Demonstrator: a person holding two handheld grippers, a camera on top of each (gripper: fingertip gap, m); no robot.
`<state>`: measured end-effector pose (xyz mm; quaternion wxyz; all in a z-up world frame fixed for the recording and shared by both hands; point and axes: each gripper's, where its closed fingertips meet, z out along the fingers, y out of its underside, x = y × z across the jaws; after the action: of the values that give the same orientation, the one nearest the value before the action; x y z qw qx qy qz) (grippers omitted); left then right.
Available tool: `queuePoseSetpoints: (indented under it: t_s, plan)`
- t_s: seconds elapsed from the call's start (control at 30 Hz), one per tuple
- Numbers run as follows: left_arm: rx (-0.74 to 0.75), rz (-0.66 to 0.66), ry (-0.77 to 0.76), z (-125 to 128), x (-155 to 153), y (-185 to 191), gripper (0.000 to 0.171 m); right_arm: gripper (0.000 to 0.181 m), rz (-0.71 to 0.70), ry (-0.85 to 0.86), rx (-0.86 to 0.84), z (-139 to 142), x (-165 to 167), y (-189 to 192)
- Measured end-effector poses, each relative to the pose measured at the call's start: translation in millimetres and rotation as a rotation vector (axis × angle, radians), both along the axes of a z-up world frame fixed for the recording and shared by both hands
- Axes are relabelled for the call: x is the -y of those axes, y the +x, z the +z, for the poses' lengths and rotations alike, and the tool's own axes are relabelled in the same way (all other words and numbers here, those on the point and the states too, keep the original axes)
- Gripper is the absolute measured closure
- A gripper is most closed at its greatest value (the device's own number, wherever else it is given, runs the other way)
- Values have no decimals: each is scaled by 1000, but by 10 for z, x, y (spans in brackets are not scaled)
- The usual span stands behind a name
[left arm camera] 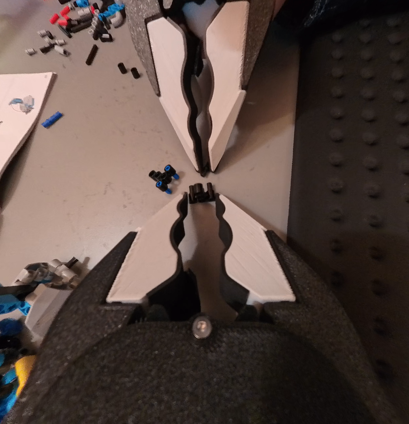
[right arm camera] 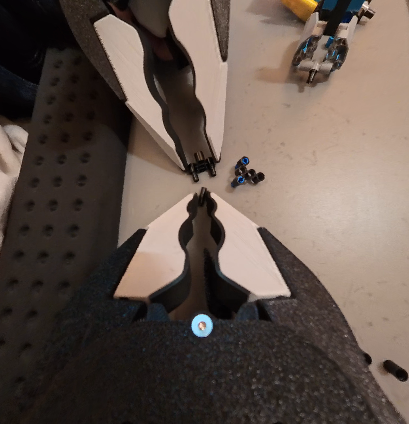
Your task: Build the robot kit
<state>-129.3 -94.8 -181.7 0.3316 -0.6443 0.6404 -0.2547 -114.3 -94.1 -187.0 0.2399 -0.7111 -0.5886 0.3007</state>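
Black textured housing with a central screw fills the 6 o'clock half of each wrist view. From it, the left gripper (left arm camera: 201, 195) extends two white fingers with black wavy inner pads; these clamp a black connector piece (left arm camera: 200, 192) at the tips, its two pins pointing forward toward 12 o'clock. The right gripper (right arm camera: 201, 195) points the opposite way, tip to tip with the left; its fingers are closed almost fully on a small black pin (right arm camera: 202, 194) that protrudes from between the tips. In the left wrist view the right gripper (left arm camera: 204, 171) enters from 12 o'clock, and a narrow gap of bare table separates the pin from the connector piece.

A cluster of black sleeves with blue pins (left arm camera: 164, 177) lies on the grey table (left arm camera: 95, 183) just beside the two tips, at 9 o'clock in the left view and at 3 o'clock in the right view (right arm camera: 247, 174); it touches neither gripper.

A dark foam mat with rows of round holes (left arm camera: 359, 160) borders the table along the whole 3 o'clock side of the left view, near the fingers. A blue beam (left arm camera: 52, 119) and an open instruction booklet (left arm camera: 17, 114) lie at 9 o'clock, well apart. Loose black, grey, red and blue parts (left arm camera: 84, 20) are scattered at 11 o'clock. A partly built grey and blue model (right arm camera: 322, 52) stands at 1 o'clock in the right view. Bare table surface lies between the sleeve cluster and the booklet
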Motion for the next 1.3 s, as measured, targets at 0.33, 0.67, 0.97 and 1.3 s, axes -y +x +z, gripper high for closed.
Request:
queuePoseSetpoints:
  t_s: [0.33, 0.67, 0.97, 1.3]
  plan:
    - [56, -4, 16, 93, 15, -3, 160, 173, -14, 50, -26, 83, -4, 53]
    - [24, 12, 2, 39, -16, 24, 163, 170, 57, 21, 15, 50, 55, 76]
    - [26, 11, -4, 38, -15, 24, 164, 164, 12, 31, 24, 6, 54, -13]
    - [27, -6, -23, 36, 13, 25, 164, 170, 11, 75, 24, -4, 30, 20]
